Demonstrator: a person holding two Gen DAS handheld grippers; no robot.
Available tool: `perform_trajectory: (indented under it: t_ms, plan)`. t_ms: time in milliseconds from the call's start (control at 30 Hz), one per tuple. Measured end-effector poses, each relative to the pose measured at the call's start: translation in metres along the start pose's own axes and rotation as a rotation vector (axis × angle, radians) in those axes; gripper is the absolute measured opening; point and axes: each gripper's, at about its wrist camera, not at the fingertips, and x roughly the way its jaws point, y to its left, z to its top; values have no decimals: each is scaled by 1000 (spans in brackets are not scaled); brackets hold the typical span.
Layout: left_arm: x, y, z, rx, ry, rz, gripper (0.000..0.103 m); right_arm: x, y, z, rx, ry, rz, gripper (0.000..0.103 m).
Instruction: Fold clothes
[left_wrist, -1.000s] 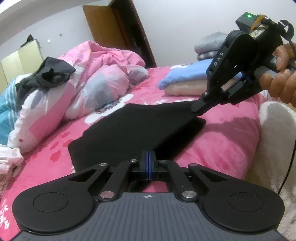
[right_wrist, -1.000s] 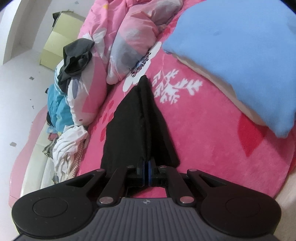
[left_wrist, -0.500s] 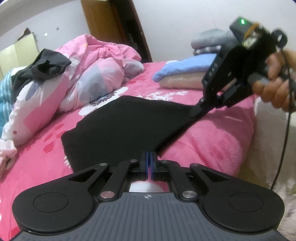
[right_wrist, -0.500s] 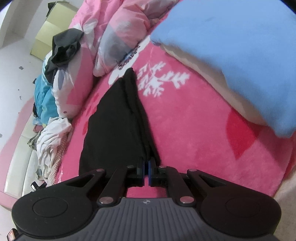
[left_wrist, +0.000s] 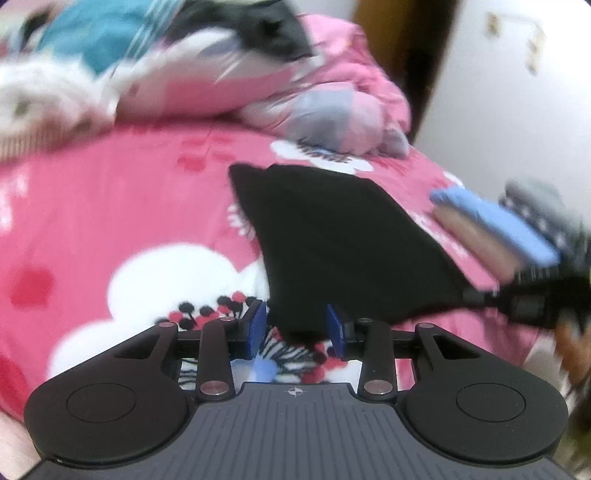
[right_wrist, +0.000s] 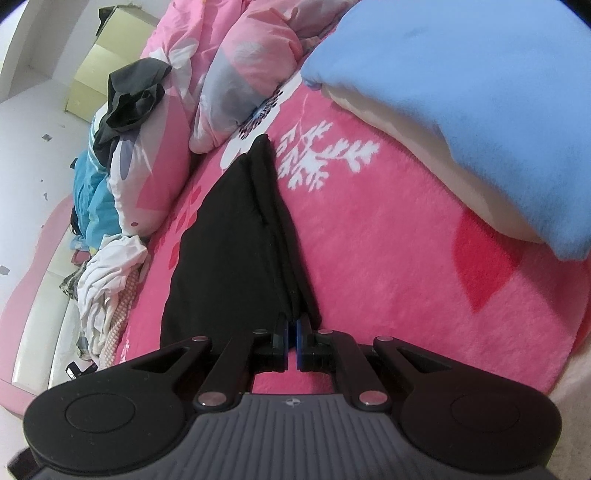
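right wrist: pink floral bed (right_wrist: 388, 236) bears black garment (right_wrist: 236, 236).

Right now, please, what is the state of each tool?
Left tool: opening, pads apart around an edge of the black garment, not pressing it.
Right tool: closed on the black garment.

No readable text, label, brand or number shows in either view. The only mark is a small white crosshair sign (left_wrist: 294, 391) on the ribbed grey body of each tool, near its front edge.
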Motion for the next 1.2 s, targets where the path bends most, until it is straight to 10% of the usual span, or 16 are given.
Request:
perform_trajectory:
  t_ms: [433, 900, 1200]
  plan:
    - [13, 16, 11, -151, 49, -28, 3, -1, 2, -1, -42, -15, 7, 3]
    - [9, 5, 1, 31, 34, 45, 14, -12, -10, -4, -81, 0, 69, 9]
    - [-1, -4, 30, 87, -65, 39, 33, -33, 41, 5, -346, -173, -11, 11]
